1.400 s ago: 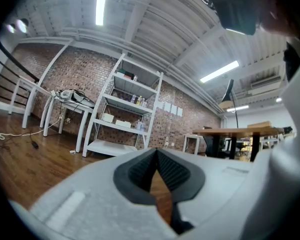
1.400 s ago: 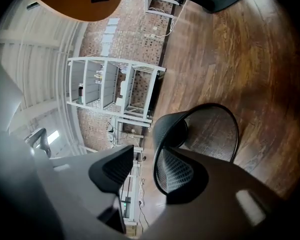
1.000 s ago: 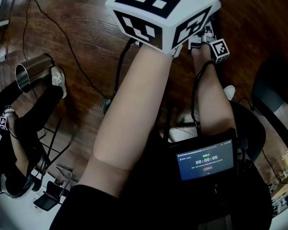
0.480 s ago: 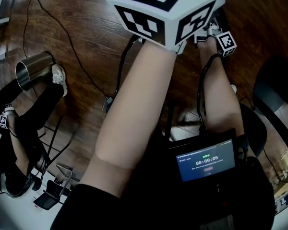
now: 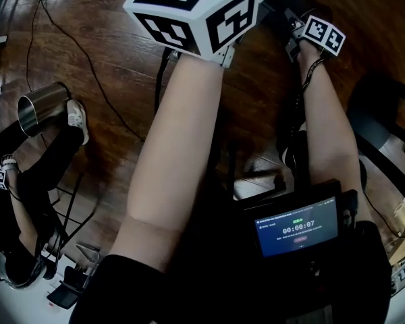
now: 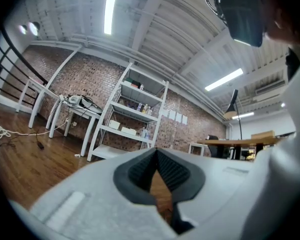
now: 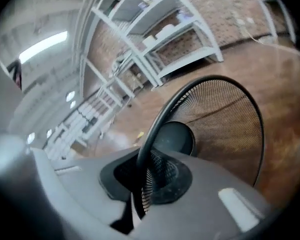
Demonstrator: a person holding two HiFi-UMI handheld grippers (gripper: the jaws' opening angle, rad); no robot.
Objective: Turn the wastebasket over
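The wastebasket is a black wire-mesh bin with a solid round bottom. In the right gripper view it hangs tilted over the wooden floor with its mouth toward the camera. My right gripper is shut on its dark rim, which runs up between the pads. In the head view only that gripper's small marker cube shows at the top right, and the bin is hidden there. My left gripper points level into the room with its pads meeting at the tips and nothing between them. Its big marker cube fills the top of the head view.
A steel cup lies on the wooden floor at the left, by a seated person's shoe. Cables cross the floor. A dark chair stands at the right. White shelving and tables line the brick wall ahead.
The right gripper's marker cube has moved up and to the right in the head view and has rolled. The left cube has shifted left and a little up.
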